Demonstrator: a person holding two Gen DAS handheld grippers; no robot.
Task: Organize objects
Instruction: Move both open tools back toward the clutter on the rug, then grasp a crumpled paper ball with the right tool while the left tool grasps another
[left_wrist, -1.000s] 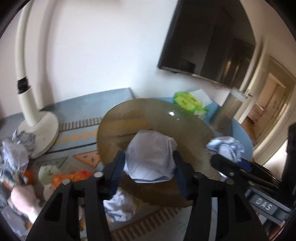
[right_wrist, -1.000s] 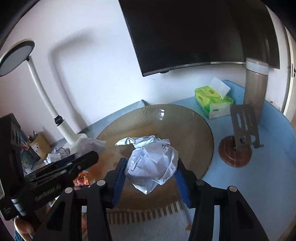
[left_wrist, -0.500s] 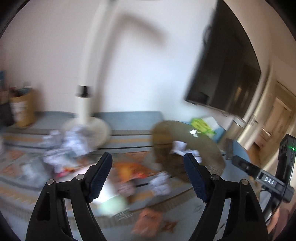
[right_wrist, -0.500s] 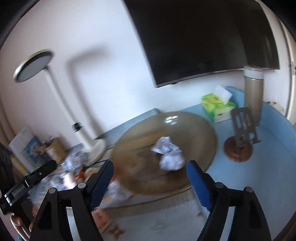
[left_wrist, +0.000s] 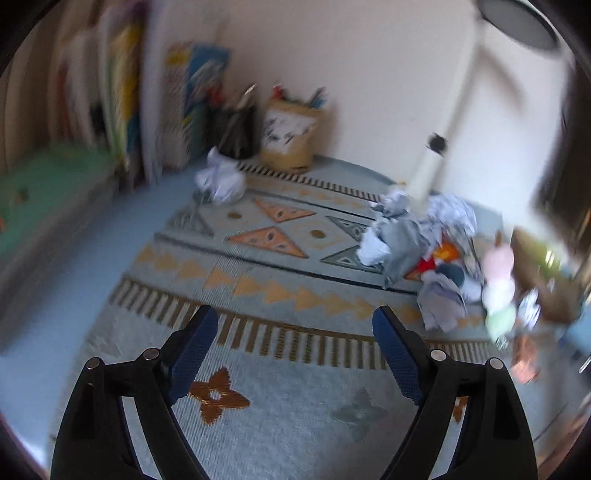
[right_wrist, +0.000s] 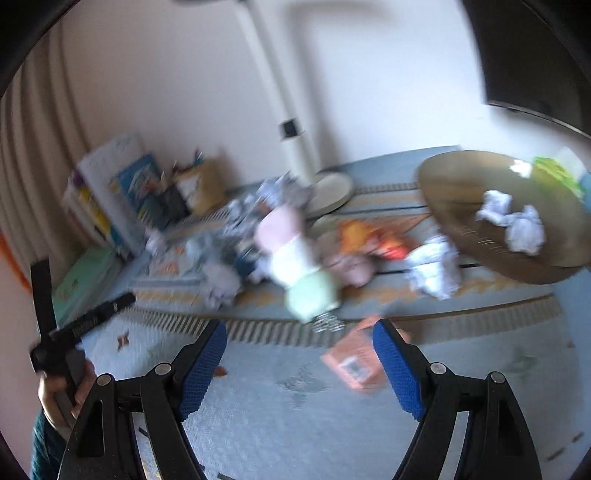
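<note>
Left gripper (left_wrist: 291, 345) and right gripper (right_wrist: 297, 350): jaws spread wide, having just been opening, nothing between them — both over the pale patterned woven mat (right_wrist: 258, 413). At 12 o'clock, a blurred heap of crumpled white paper balls and soft toys (right_wrist: 288, 254). At 2 o'clock, the round ribbed amber glass plate (right_wrist: 461, 192) holding two crumpled paper balls (right_wrist: 517, 225).

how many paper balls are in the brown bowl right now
2, side by side in the brown bowl: left paper ball, right paper ball. Blur could hide a smaller scrap.
</note>
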